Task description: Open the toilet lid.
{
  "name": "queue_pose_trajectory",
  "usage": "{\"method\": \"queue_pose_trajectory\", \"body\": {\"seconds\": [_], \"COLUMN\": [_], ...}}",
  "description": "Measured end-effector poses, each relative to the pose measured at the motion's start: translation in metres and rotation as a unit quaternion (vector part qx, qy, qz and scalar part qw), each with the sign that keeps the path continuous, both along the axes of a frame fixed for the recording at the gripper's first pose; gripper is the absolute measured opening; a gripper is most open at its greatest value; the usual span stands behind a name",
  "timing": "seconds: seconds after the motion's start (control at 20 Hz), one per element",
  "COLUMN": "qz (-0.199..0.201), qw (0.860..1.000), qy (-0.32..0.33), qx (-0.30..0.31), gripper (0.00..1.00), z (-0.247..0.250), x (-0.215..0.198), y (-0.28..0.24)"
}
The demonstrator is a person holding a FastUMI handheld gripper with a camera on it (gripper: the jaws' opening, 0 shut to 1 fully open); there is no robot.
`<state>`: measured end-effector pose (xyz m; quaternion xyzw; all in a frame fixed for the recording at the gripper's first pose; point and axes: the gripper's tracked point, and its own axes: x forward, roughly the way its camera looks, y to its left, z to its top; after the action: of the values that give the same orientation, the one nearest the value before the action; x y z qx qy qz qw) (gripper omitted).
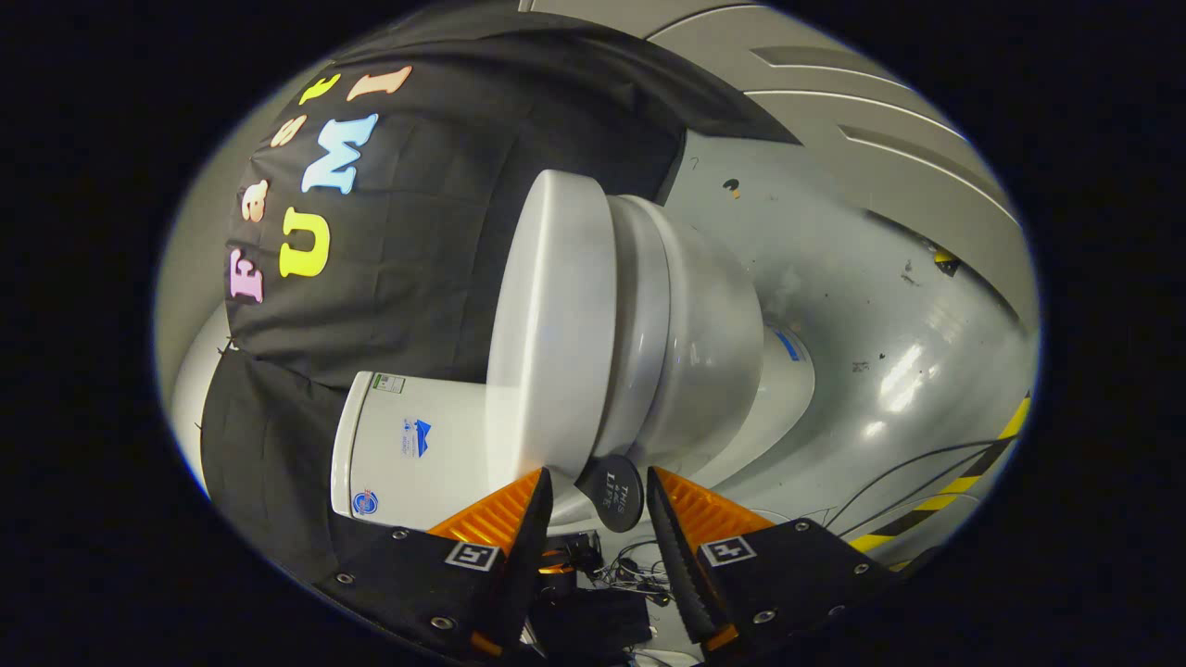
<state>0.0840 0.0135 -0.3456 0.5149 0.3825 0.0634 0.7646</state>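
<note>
The view is rolled on its side, so the white toilet lies sideways ahead of me. Its lid (554,324) rests flat against the seat (641,315), with the bowl (718,343) beyond the seat and the tank (408,445) beside the lid. A round black tab (611,493) sticks out from the lid's front rim. My gripper (600,500) is open, and the tab sits between its two fingertips. A thin gap shows on the side of one finger (533,509). The other finger (669,519) is very close to the tab.
The grey glossy floor (880,278) spreads around the toilet's base. Yellow-and-black tape (973,482) and thin cables (913,468) run across it past the fingers. The black cloth wall (435,232) stands behind the tank, and grey panels (834,102) line the far side.
</note>
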Motion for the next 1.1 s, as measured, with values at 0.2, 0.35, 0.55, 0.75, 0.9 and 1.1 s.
{"method": "queue_pose_trajectory", "body": {"seconds": [0.2,0.35,0.55,0.75,0.9,1.1], "qz": [-0.011,-0.033,-0.038,-0.052,-0.05,-0.048], "qw": [1.0,0.998,0.997,0.994,0.995,0.997], "qy": [0.01,0.003,0.002,0.002,-0.008,-0.005], "qx": [0.023,0.057,0.06,0.093,0.085,0.06], "gripper": [0.35,0.17,0.11,0.0,0.0,0.0], "z": [-0.011,-0.005,-0.005,0.0,0.001,0.002], "x": [0.003,0.003,0.003,0.005,0.003,0.004], "y": [-0.002,-0.007,-0.004,0.0,0.004,0.005]}}
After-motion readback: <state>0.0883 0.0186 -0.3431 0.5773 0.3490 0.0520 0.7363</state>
